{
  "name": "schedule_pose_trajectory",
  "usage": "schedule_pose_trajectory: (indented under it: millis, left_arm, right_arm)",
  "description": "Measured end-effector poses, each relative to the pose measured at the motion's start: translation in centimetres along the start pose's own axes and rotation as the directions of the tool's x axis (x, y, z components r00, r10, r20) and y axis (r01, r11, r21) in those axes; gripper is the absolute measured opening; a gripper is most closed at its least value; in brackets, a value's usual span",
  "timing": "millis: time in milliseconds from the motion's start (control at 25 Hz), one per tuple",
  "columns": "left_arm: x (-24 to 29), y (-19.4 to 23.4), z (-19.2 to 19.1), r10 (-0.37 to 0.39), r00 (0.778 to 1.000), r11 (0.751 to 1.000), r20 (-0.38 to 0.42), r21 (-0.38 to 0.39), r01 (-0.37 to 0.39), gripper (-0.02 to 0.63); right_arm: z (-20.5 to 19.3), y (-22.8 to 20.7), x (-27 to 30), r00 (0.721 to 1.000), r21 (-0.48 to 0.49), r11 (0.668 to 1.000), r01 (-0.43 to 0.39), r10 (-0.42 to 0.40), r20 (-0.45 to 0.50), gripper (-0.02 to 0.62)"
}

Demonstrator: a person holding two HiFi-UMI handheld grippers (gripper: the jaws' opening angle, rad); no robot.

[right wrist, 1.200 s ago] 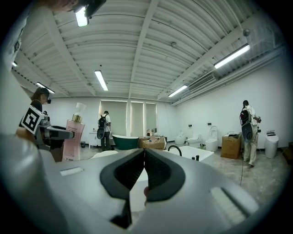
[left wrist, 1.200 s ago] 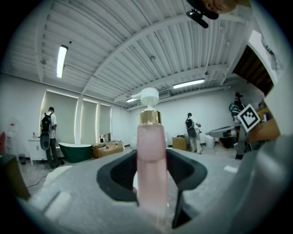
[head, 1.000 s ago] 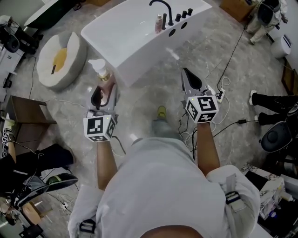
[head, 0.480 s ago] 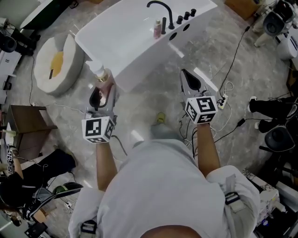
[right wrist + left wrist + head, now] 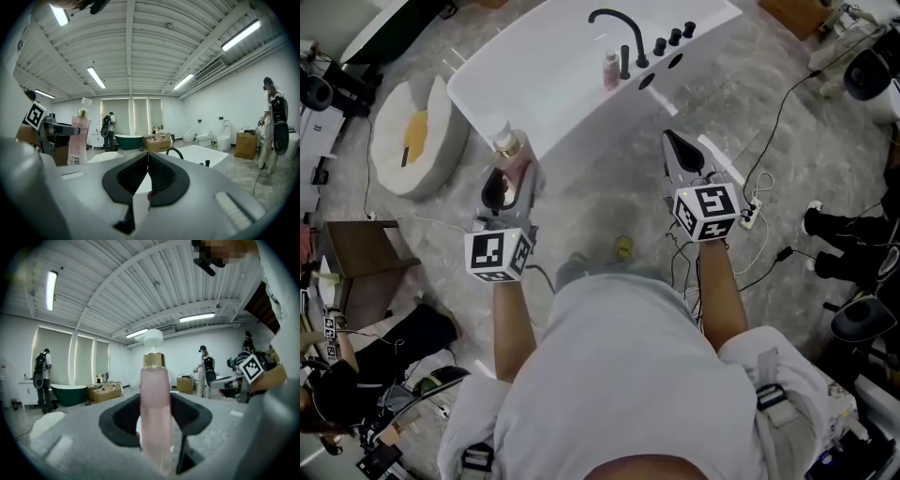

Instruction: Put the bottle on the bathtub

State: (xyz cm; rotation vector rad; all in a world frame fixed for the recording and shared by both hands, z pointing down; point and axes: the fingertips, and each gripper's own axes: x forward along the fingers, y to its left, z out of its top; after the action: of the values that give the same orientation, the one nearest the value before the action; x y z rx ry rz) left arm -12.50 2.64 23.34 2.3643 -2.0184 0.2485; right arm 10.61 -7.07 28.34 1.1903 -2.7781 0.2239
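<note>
Over the grey marbled floor (image 5: 609, 187), just short of the white bathtub (image 5: 553, 66), a person is holding two grippers out ahead. The left gripper (image 5: 508, 178) is clenching its jaws on the pink bottle (image 5: 512, 157), gripping the body low down. The bottle is standing upright in the jaws, with its gold collar and white pump rising above them. From the head view the bottle is hanging in the air beside the tub's near wall, not resting on the rim. The right gripper (image 5: 673, 145) is keeping its jaws pressed together with nothing between them, and is pointing toward the tub's tap end. On that rim a black faucet (image 5: 614, 23) is arching over the basin, and a small pink bottle (image 5: 610, 67) is standing just beside it. Well to the left, a round beige cushion (image 5: 412, 122) is lying on the floor.
</note>
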Motion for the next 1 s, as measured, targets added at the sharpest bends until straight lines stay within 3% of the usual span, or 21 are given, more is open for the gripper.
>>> schedule_pose_trajectory:
  millis: [240,520,1000]
  left_arm:
    - [3.3,0.4,0.3,-0.038,0.999,0.999,0.006,0.001,0.038,0.198]
    - [10.8,3.0,-1.8,-0.083,0.997,0.997,-0.011,-0.013,0.082,0.198]
    - [23.8,9.6,-8.9,-0.154,0.984,0.987,-0.087,-0.052,0.150,0.198]
  right_arm:
    - [-0.1,-1.9,1.1,0.999,0.010,1.000,0.028,-0.027,-0.022,0.003]
    - [-1.2,-5.1,6.3,0.996,0.011,0.998,0.068,-0.067,-0.066,0.003]
    - [-6.4,-7.1,19.9,0.985,0.035,0.998,0.061,-0.054,-0.161,0.003]
